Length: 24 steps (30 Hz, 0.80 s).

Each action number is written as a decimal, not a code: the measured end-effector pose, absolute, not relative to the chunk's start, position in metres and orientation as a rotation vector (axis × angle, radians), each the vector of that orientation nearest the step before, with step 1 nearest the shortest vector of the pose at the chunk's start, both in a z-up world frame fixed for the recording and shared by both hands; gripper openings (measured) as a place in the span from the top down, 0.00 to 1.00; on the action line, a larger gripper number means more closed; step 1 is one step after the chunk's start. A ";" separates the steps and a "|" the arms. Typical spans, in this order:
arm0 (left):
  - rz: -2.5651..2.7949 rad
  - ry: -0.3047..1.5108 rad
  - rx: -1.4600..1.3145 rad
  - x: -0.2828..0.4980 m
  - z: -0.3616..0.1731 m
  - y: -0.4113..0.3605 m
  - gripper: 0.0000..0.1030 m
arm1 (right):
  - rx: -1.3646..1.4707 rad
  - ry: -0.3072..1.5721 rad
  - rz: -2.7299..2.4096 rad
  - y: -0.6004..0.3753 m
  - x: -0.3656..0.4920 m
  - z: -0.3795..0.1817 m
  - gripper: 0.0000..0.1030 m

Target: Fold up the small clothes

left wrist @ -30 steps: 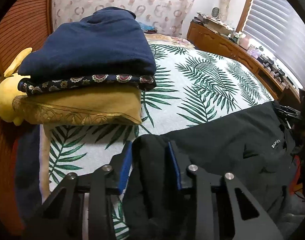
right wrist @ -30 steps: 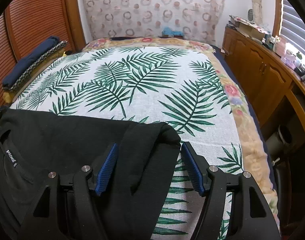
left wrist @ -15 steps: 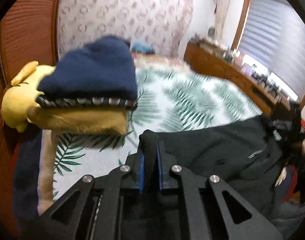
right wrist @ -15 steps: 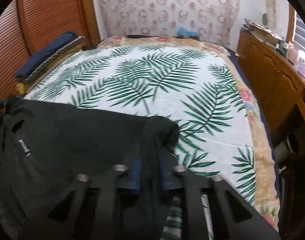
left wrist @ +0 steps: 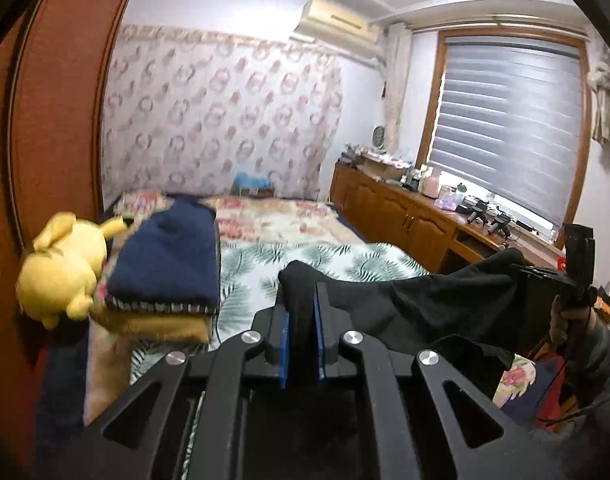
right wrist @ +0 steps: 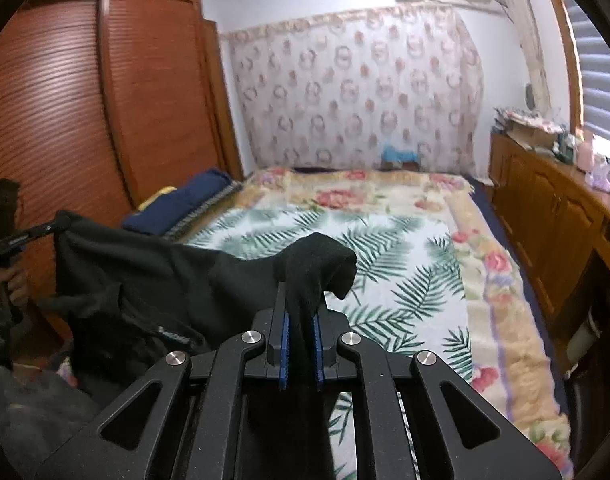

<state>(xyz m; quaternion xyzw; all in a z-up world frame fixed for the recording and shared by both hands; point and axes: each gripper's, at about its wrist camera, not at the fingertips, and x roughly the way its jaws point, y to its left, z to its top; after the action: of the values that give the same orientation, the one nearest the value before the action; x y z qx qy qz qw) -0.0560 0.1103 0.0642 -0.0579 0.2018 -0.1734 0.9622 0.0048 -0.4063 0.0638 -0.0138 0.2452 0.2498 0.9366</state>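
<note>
Since the earlier frames both of your grippers have come up off the bed, and the black fabric garment (left wrist: 417, 304) that lay flat on the white palm-leaf bedspread (right wrist: 385, 264) now hangs in the air between them. Left gripper (left wrist: 301, 340): jaws have just closed, blue pads nearly together, pinching a bunched corner of the cloth. Right gripper (right wrist: 301, 344): same, jaws just closed tight on the other corner, a lump of fabric poking up above the pads. Garment sags in a curve between the two grips; its lower part drops out of view below, so you cannot tell whether it clears the bed edge. Risks, as judged from here. Each grip holds a thick wad, not a flat hem, so a sharp tug apart could pull a layer loose and drop one side. The slack middle may crease or double under when you lay it down, spoiling the fold line. On the left, the stack of folded clothes, navy blue on top and mustard yellow beneath (left wrist: 165, 276), sits near your swing path beside the yellow plush toy (left wrist: 61, 268); a wide sweep could knock it.
</note>
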 end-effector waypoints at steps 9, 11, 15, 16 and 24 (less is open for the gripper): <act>-0.394 0.267 -0.096 -0.076 0.130 0.104 0.93 | -0.031 0.383 0.559 -0.417 -0.033 0.132 0.94; -0.405 0.236 -0.090 -0.081 0.143 0.104 0.93 | -0.028 0.341 0.575 -0.420 -0.042 0.151 0.94; -0.402 0.185 -0.064 -0.087 0.167 0.104 0.93 | -0.038 0.275 0.595 -0.423 -0.056 0.184 0.94; -0.400 0.173 -0.058 -0.087 0.172 0.104 0.93 | -0.047 0.254 0.590 -0.424 -0.060 0.194 0.94; -0.376 0.049 -0.017 -0.091 0.220 0.109 0.93 | -0.111 0.126 0.531 -0.432 -0.072 0.266 0.94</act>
<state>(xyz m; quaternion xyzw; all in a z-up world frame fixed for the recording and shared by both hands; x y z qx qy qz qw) -0.0910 0.1092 0.2195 -0.0083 0.0241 -0.1868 0.9821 -0.0725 -0.4323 0.2659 -0.0546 0.0623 0.2621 0.9615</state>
